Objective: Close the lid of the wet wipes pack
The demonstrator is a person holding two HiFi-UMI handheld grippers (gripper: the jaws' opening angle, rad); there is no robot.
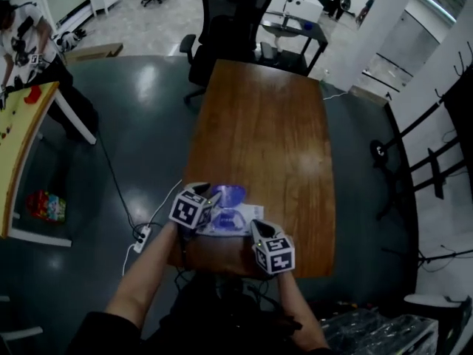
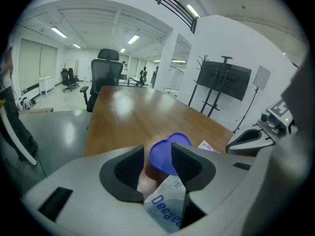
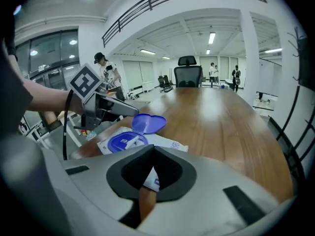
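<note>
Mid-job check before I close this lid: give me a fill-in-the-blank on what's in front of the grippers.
The wet wipes pack lies on a ___ table.
Its blue lid stands ___.
The left gripper has its jaws ___.
Missing words: wooden; open; apart.

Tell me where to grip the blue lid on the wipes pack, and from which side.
Take the lid by its free rounded rim, opposite the hinge. It stands flipped open beyond the pack's blue ring, its rim lifted clear of the table, so jaws can probably straddle that edge from the far side. The open left gripper is nearest.
</note>
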